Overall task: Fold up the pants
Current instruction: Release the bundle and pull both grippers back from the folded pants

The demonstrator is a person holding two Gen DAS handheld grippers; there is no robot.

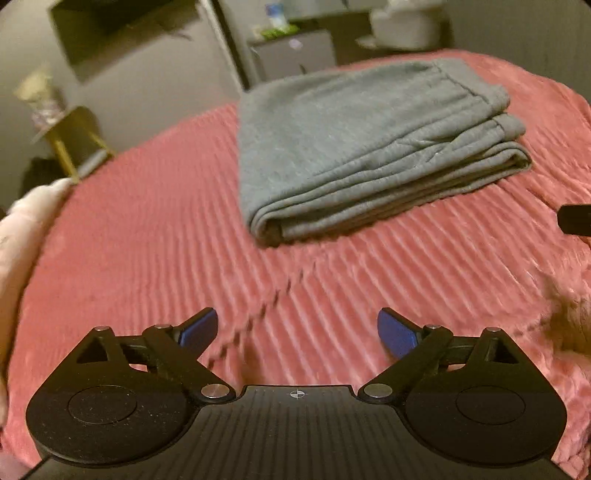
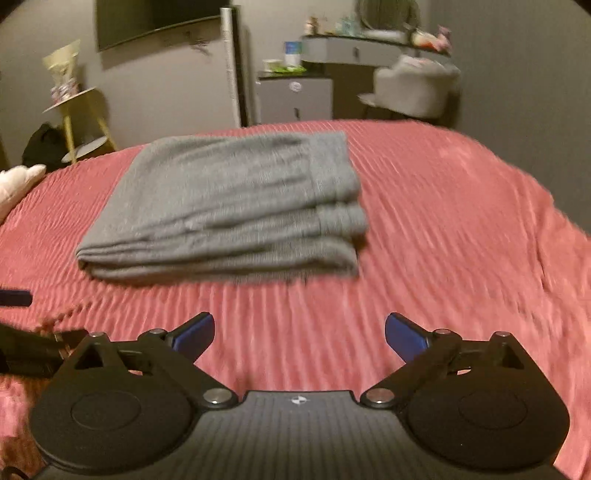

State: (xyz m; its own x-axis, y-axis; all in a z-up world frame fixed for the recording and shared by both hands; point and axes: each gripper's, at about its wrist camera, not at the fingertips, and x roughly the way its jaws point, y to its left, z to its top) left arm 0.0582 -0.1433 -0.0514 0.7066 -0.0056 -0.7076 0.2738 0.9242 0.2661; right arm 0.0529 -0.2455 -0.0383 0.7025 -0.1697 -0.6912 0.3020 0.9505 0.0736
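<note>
Grey pants (image 1: 365, 147) lie folded in a flat stack of several layers on the pink ribbed bedspread (image 1: 147, 229). They also show in the right wrist view (image 2: 229, 206). My left gripper (image 1: 297, 330) is open and empty, held back from the near edge of the stack. My right gripper (image 2: 299, 334) is open and empty too, in front of the stack over the bedspread (image 2: 461, 229). Part of the right gripper (image 1: 574, 218) shows at the right edge of the left wrist view. Part of the left gripper (image 2: 14, 297) shows at the left edge of the right wrist view.
A pale pillow (image 1: 22, 229) lies at the bed's left edge. Beyond the bed stand a yellow side table (image 2: 79, 118), a small grey fridge (image 2: 295, 98), a grey chair (image 2: 417, 85) and a shelf with items (image 2: 369, 40). A dark screen (image 2: 155, 18) hangs on the wall.
</note>
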